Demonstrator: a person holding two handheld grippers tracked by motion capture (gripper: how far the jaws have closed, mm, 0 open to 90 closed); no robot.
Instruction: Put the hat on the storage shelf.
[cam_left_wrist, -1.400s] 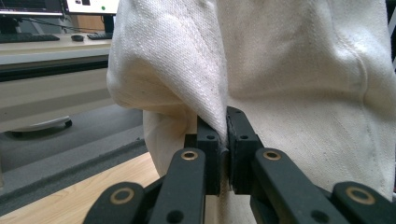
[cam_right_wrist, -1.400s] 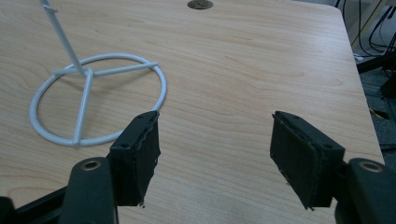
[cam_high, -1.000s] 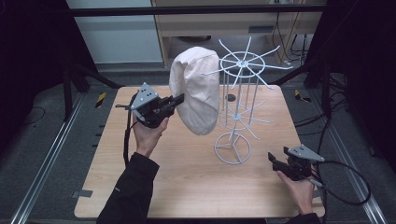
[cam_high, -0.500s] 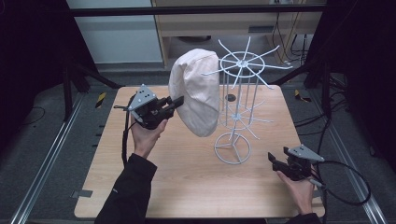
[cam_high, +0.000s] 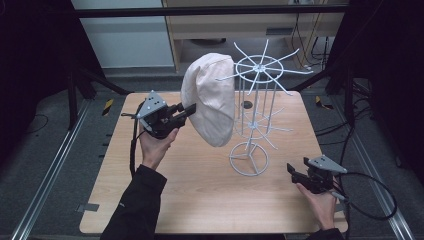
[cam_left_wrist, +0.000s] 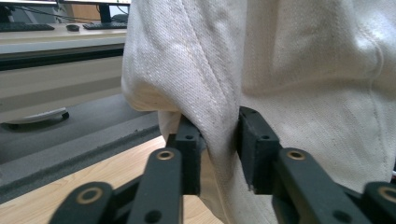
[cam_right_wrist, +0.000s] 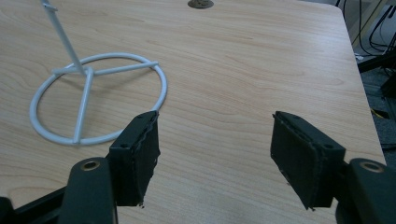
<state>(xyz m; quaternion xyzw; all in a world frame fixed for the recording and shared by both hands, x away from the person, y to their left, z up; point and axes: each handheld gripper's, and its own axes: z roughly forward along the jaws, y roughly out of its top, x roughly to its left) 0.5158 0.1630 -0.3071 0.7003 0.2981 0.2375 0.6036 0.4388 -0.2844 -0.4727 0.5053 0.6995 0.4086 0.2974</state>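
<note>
Step in hand, as I read it: hanging the cap on the rack and letting go of it. I judge the hang itself done and the release under way.

Nearest me, R gripper (cam_high: 293, 170) sits low over the table (cam_high: 200, 200) at the front right corner, just beside the rack's base ring (cam_high: 248, 159) but not touching it. In the right gripper view its jaws stand partly apart w/ only bare wood between them; it holds nothing and is idle.

Further in, L gripper (cam_high: 190, 107) is held up off the table, pointing at the cap's lower left edge. Its jaws have just been opening. The left gripper view shows a fold of the cream cloth between the pads (cam_left_wrist: 258, 154), close on both sides, but they're loosened and I don't read them as pinching now, so it has let go w/ the fabric in the gap.

Beyond that, the cap (cam_high: 212, 97) hangs off the left-side spokes of the white wire rack (cam_high: 257, 67), its crown up by the top wheel and its body drooping toward the table w/o reaching it. Exactly which spoke carries it I can't tell.

Next move, imo: draw L gripper straight back toward me so the pads clear the fold w/o dragging it. The rack looks light, so any snag could tug the cap off or tip the stand.
</note>
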